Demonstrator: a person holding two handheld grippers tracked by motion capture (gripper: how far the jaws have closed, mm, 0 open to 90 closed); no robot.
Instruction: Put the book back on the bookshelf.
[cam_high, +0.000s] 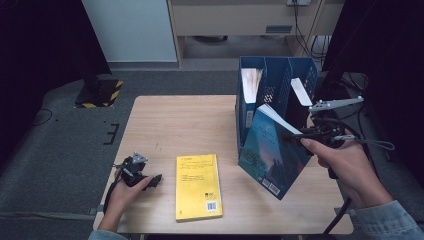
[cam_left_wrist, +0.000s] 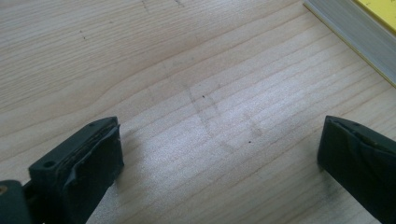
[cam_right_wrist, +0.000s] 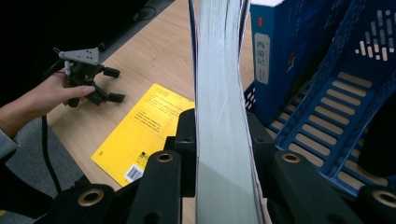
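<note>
Gripping the blue book by its page edge, my right gripper holds it tilted at right of centre, before the blue file rack. A loose hold could let it swing and slip. My left gripper gapes empty, lower left. Count: one blue book, one yellow book, one racked book.
</note>
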